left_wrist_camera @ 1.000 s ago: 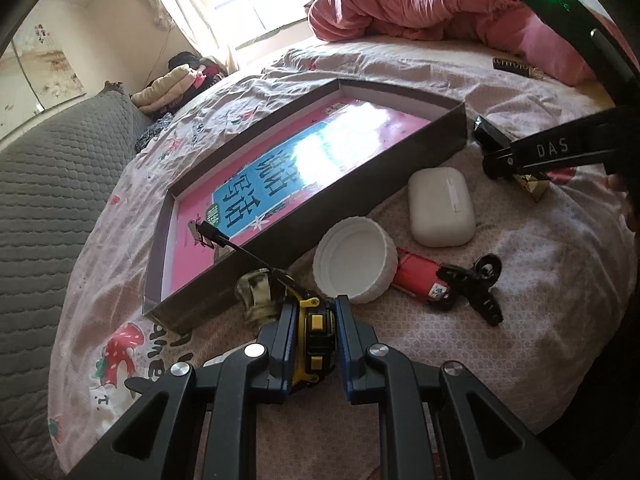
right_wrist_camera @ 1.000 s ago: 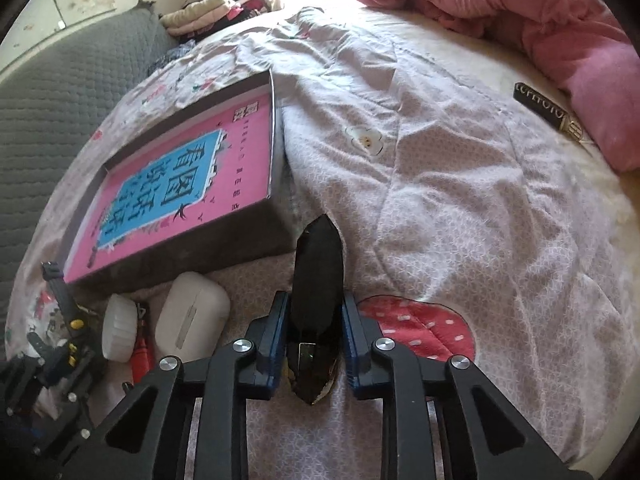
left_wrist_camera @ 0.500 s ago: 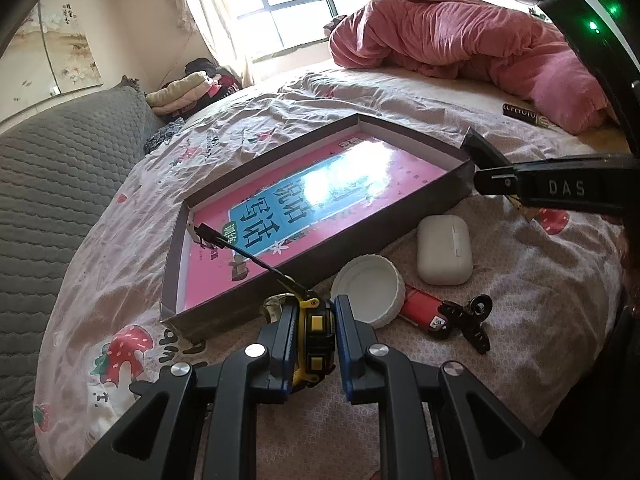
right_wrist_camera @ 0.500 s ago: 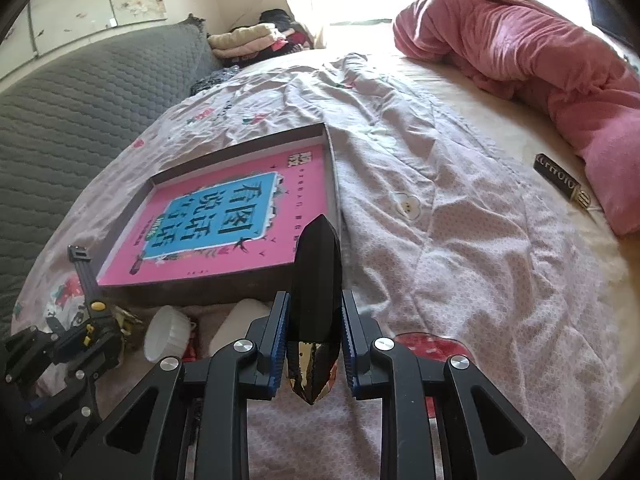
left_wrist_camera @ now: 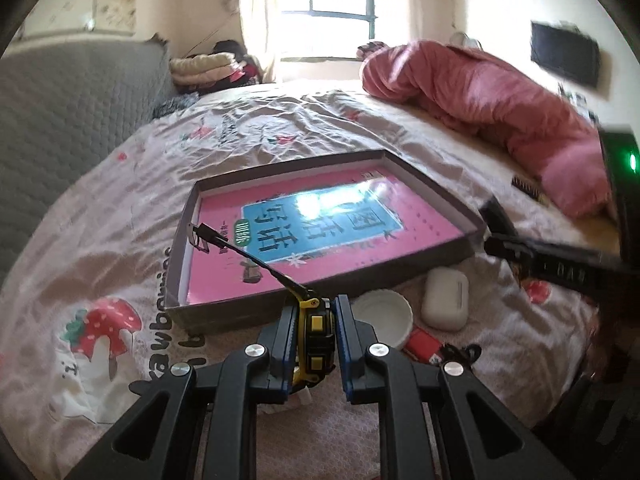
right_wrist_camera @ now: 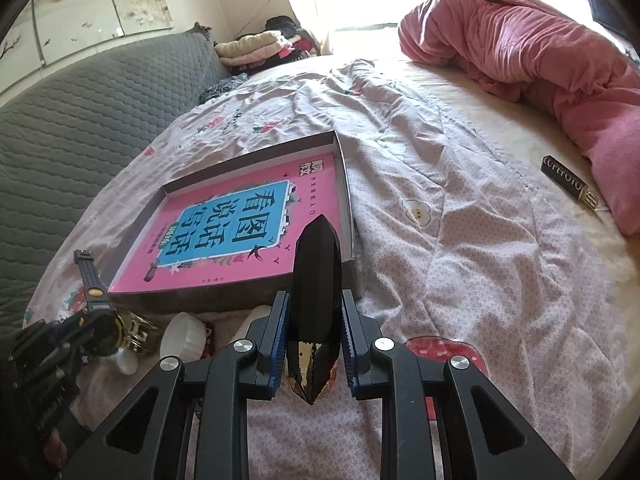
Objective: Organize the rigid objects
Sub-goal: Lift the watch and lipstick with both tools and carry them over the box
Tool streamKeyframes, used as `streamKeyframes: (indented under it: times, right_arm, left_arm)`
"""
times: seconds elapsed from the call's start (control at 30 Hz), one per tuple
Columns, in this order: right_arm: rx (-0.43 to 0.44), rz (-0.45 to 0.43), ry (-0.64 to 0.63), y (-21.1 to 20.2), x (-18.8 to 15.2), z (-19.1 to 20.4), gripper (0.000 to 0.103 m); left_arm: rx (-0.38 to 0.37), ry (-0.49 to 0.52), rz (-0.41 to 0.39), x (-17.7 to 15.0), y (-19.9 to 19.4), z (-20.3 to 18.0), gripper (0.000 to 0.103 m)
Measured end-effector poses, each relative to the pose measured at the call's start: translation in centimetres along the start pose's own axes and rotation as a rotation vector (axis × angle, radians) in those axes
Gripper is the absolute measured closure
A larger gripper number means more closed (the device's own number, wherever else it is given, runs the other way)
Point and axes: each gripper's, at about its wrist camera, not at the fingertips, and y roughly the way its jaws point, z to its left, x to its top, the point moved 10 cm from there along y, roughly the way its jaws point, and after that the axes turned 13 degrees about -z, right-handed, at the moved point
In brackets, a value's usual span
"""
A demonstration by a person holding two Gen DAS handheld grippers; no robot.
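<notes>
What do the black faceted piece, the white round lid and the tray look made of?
Black faceted piece: glossy hard plastic or glass, cannot tell; sharp facets, mirror-gold lower end. White round lid: matte plastic, likely; opaque, with a ribbed rim in the right wrist view. Tray: probably cardboard; thin, dull grey-brown walls, white inner edge.
</notes>
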Motion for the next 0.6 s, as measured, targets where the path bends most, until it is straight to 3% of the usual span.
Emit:
streamKeyframes:
  times: [0.6]
  right_arm:
    - [0.074,-0.064,0.005,-0.5,1.8,1.7,0.079]
  left_arm:
    - [0.001,-0.108,-0.125,3.5,-1.7,2.5,0.085]
